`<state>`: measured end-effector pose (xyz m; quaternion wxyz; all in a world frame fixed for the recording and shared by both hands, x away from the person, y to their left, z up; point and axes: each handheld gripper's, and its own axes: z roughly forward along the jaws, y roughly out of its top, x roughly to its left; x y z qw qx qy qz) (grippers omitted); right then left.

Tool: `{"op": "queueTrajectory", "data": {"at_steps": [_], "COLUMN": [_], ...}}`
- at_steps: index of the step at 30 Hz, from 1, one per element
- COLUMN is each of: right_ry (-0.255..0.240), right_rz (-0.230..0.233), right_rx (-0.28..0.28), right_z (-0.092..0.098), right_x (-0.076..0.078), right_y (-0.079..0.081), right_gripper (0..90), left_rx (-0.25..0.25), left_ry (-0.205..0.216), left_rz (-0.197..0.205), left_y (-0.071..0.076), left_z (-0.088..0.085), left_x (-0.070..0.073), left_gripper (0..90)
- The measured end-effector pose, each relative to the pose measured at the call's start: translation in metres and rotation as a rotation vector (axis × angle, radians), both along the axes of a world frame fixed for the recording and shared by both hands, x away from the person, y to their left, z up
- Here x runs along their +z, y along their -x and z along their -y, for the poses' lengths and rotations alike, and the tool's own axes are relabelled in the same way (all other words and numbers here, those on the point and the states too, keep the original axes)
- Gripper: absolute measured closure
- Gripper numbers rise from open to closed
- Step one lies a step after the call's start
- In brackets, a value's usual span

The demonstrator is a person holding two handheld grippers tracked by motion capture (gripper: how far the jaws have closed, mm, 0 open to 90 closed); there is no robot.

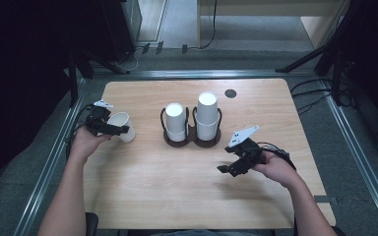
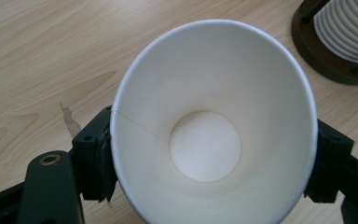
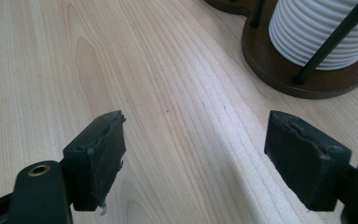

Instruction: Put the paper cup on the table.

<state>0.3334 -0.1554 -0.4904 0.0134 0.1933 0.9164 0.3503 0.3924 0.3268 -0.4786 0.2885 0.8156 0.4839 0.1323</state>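
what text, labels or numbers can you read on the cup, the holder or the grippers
None can be read: the paper cup is plain white inside, the stacked cups and their dark holder carry no print, and the grippers' black pads are unmarked.

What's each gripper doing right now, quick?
Left gripper: closed on a white paper cup, one finger on each side of it.
Right gripper: open, nothing between its fingers, over the table.
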Motion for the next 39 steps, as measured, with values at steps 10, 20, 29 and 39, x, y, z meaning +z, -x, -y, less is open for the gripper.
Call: {"op": "queueTrajectory", "data": {"at_steps": [10,20,29,39], "right_ry": [0.011,0.013,0.024,0.028], "right_rz": [0.002,0.005,0.010,0.008], "right_rx": [0.001,-0.007,-0.005,0.006], "right_z": [0.000,0.001,0.001,-0.001], "right_x": [-0.002,-0.001,-0.001,-0.002], "right_y": [-0.001,-0.001,-0.001,0.000], "right_gripper": [20.6,20.6,20.6,20.6], "left_rx": [0.006,-0.005,-0.017,-0.018], "left_ry": [-0.023,-0.012,0.026,0.095], "left_rz": [-0.003,-0.016,-0.018,-0.003], "left_y": [-0.001,-0.002,-0.001,0.001], "left_z": [0.004,0.009,0.010,0.009], "left_x": [-0.002,-0.004,0.000,0.014], "left_gripper": [20.2,15.6,11.0,10.3]}}
